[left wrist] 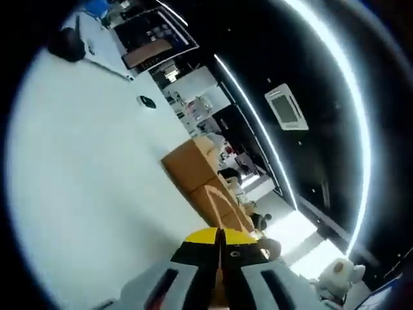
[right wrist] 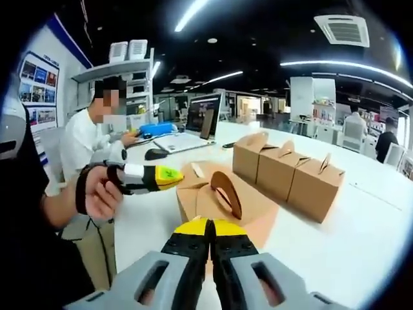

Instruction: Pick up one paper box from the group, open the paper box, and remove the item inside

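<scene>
on the white counter [right wrist: 361, 226], the opened paper box [right wrist: 222, 203] sits just beyond the right gripper [right wrist: 208, 227], jaws pressed together and empty; the left gripper [right wrist: 169, 175], also closed, hovers at the box's left edge, a row of three boxes [right wrist: 287, 171] behind.

Bright ceiling light strips [right wrist: 193, 11] glare against a dark ceiling, the white table [left wrist: 84, 168] looks washed out, and fisheye distortion blurs the edges.
</scene>
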`<state>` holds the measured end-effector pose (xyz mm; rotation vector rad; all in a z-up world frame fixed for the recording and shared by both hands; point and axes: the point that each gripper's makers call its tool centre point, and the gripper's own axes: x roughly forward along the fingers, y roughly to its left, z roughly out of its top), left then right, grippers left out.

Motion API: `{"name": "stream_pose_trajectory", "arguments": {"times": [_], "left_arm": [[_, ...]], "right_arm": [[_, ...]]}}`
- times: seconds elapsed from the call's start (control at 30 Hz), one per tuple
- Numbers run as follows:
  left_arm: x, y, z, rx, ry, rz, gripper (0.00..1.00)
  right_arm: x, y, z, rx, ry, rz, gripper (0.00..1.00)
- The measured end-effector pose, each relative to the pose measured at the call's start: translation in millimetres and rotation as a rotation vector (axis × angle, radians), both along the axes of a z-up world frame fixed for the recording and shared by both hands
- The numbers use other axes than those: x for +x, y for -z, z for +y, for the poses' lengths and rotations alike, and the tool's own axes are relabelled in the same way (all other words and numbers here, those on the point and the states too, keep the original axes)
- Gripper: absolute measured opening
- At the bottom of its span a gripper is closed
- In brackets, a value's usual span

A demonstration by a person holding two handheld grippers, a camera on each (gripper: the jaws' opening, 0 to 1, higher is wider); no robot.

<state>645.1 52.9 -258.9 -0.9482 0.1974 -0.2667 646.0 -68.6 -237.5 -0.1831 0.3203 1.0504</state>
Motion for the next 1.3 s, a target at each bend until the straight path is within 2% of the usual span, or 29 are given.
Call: {"name": "stream_pose_trajectory", "arguments": {"times": [0.13, 0.33, 0.43, 0.47, 0.7, 0.83, 0.93, 1.03, 1.1, 1.17, 1.23, 1.27, 1.3], "left_arm": [[3.1, 2.9, -0.2, 0.04, 0.0, 0.001, 0.04], [2.9, 13.3, -6.0, 0.025, 0.008, 0.036, 0.04], [2.3, 17.0, -8.5, 0.167, 0.009, 0.026, 0.04], [2.2, 16.6, -11.4, 0.185, 0.011, 0.024, 0.04], [1.7, 29.1, -31.1, 0.176, 0.066, 0.039, 0.05], [2.0, 27.6, -33.9, 0.234, 0.063, 0.026, 0.05], [3.1, 29.9, -33.3, 0.244, 0.06, 0.022, 0.05], [3.4, 28.9, -29.2, 0.346, 0.047, -0.005, 0.06], [4.5, 24.4, -19.7, 0.351, 0.009, -0.015, 0.06], [6.6, 11.2, 2.1, 0.358, -0.064, -0.057, 0.08], [3.3, -8.6, 17.8, 0.341, -0.1, -0.095, 0.08], [0.7, -21.7, 27.4, 0.366, -0.125, -0.131, 0.1], [-3.3, -43.8, 40.6, 0.471, -0.173, -0.208, 0.12]], "right_arm": [[-0.2, 0.1, 0.2, 0.007, 0.0, 0.003, 0.02], [0.1, 0.1, 0.8, 0.006, -0.05, 0.016, 0.02], [-1.0, 0.5, 1.3, -0.003, -0.065, 0.02, 0.02], [-1.1, 0.6, 1.2, -0.004, -0.066, 0.022, 0.02], [-1.6, 0.9, 1.5, 0.001, -0.082, 0.025, 0.02], [-1.7, 1.1, 1.4, -0.005, -0.089, 0.028, 0.02], [-1.6, 1.3, 1.3, -0.005, -0.089, 0.03, 0.02], [-1.3, 1.2, 0.7, 0.005, -0.086, 0.03, 0.02], [-1.2, 1.1, 0.1, 0.003, -0.085, 0.027, 0.02], [-1.9, 1.2, 0.7, -0.004, -0.084, 0.02, 0.02], [-1.8, 1.0, 0.8, -0.017, -0.085, 0.013, 0.02], [-1.4, 1.0, 0.7, -0.02, -0.085, 0.014, 0.02], [-1.3, 1.3, 0.6, -0.018, -0.086, 0.018, 0.02]]}}
